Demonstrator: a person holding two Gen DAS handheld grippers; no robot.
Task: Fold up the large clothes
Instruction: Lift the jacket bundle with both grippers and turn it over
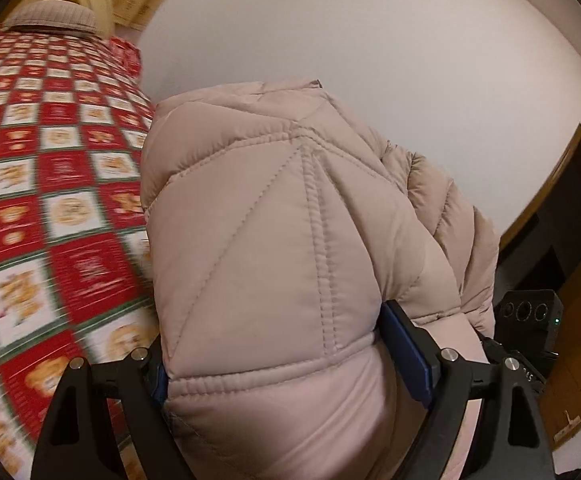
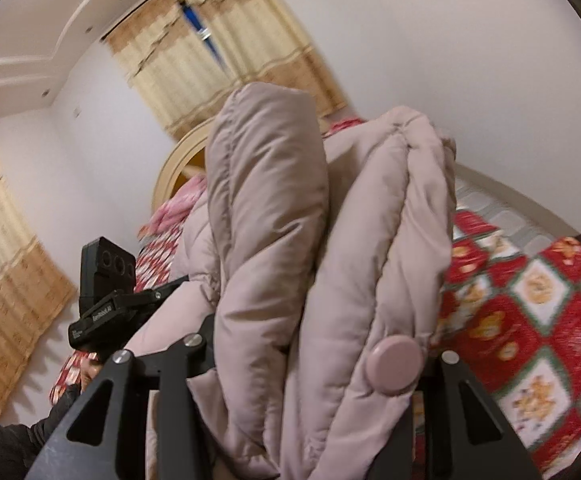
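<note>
The pale pink padded coat [image 1: 274,240] is held up over the bed, bunched between both grippers. The left gripper [image 1: 286,364] is clamped on a quilted seamed part; the right gripper [image 2: 314,364] pinches thick folds by a round button [image 2: 395,364]. Beneath lies a red-checked bedspread [image 1: 42,184], with a white wall [image 1: 370,32] and curtains [image 2: 194,68] behind.

Black left gripper [image 1: 290,364] is showing blue pads [image 1: 404,356] and silver screws. Black right gripper [image 2: 310,364] is showing silver screws too; a dark sleeve [image 2: 18,440] is covering the person's arm.
</note>
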